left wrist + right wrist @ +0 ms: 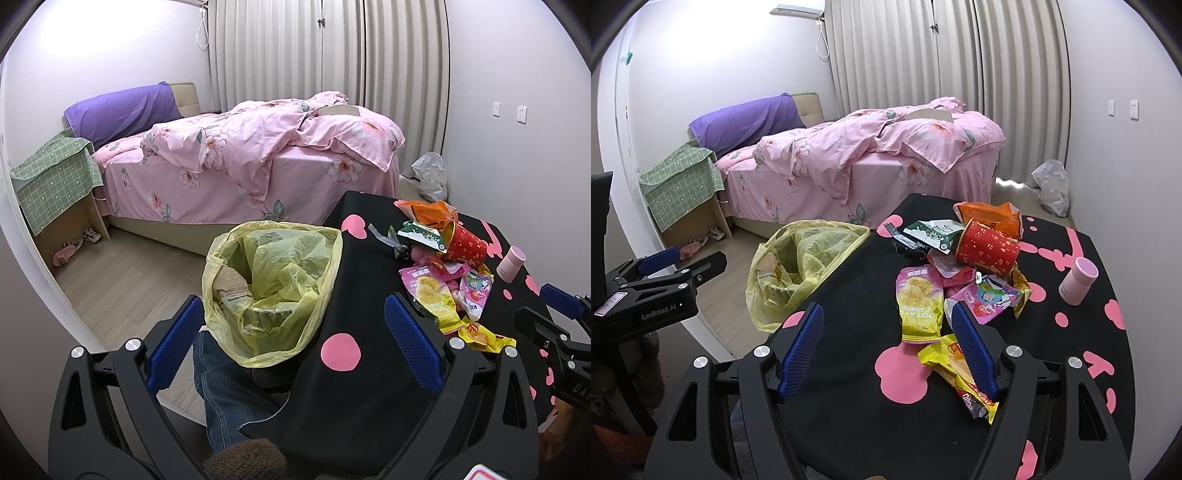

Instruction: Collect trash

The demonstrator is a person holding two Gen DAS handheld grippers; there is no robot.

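We hold the left gripper point(291, 347) above the yellow trash bag point(271, 291), with its jaws spread wide and nothing between them. The bag stands open on the floor, just beside the edge of the round table point(849, 354) that wears a black cloth with pink shapes. Inside the bag we see crumpled plastic and some pale, flat thing at the left side; it may be paper or a wrapper, we cannot tell through the thin film.

The right gripper point(890, 350) hovers low over the table, jaws also spread, holding nothing. Its right finger point(975, 354) lies over a yellow snack packet point(960, 380) at the near end of the trash pile. In this pile there are a pink and yellow chips packet point(919, 302), a pink cartoon wrapper point(986, 299), a green and white wrapper point(932, 230), an orange bag point(990, 212) and a red paper cup point(986, 247) that lies on its side; its inside is not visible. A pink bottle point(1078, 280) stands apart on the right, closed.

Behind the table is a bed with pink flowered bedding point(871, 155).
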